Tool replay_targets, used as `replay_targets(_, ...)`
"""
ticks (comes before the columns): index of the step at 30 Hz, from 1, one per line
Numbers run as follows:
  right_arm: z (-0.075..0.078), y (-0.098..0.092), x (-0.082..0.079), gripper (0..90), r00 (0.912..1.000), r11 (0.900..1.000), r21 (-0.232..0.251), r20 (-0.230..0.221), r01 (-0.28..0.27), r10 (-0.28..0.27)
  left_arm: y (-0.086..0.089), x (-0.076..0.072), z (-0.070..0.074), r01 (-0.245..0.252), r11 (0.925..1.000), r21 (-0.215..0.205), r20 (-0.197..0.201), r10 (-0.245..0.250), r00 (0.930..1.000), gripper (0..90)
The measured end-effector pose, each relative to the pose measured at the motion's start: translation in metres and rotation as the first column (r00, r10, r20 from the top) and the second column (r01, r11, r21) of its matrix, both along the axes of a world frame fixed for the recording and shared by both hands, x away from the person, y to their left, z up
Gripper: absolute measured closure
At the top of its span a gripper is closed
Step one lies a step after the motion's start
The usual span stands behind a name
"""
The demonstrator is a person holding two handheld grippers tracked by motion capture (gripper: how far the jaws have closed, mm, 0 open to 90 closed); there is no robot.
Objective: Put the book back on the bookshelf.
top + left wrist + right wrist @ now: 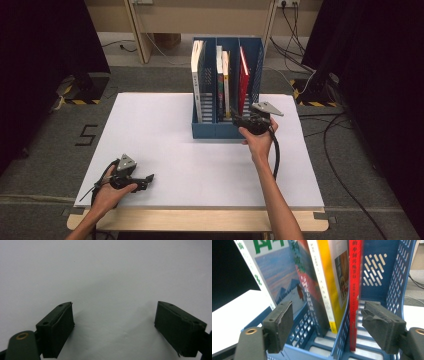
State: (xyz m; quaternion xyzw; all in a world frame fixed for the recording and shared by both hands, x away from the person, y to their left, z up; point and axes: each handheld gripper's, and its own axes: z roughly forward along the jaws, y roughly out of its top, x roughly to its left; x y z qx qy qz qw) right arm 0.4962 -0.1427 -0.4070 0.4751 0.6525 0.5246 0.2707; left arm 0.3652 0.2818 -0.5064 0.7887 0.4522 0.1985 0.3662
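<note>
Your right claw (239, 120) sits at the blue file rack (210, 131), jaws apart around the thin red book (355, 290).

The red book stands upright in the rack's right compartment, against the divider, between your pads but not pressed. It looks light, slim and stiff, with a glossy, likely slippery cover; pinch it low near the spine, flat on both faces. Your left claw (146, 179) rests on the white table (170, 150), jaws parted on nothing.
</note>
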Motion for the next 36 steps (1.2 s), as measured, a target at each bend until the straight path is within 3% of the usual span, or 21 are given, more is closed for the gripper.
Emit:
replay_targets(10, -0.001, 0.000, -0.016, 20.9, 0.9998, 1.000, 0.007, -0.006, -0.017, 0.017, 0.000, 0.000, 0.000, 0.001, 1.0000, 0.001, 0.001, -0.001, 1.0000, 14.6)
replay_targets(27, -0.009, 0.002, -0.039, 19.4, 0.9955, 0.996, -0.007, -0.027, -0.091, 0.091, 0.000, 0.000, 0.000, 0.001, 1.0000, 0.000, 0.001, -0.001, 1.0000, 14.5)
replay_targets(36, -0.014, 0.001, -0.047, 16.4, 0.9954, 0.996, -0.019, -0.036, -0.089, 0.088, 0.000, 0.000, 0.000, 0.002, 1.0000, -0.001, 0.001, -0.002, 1.0000, 14.5)
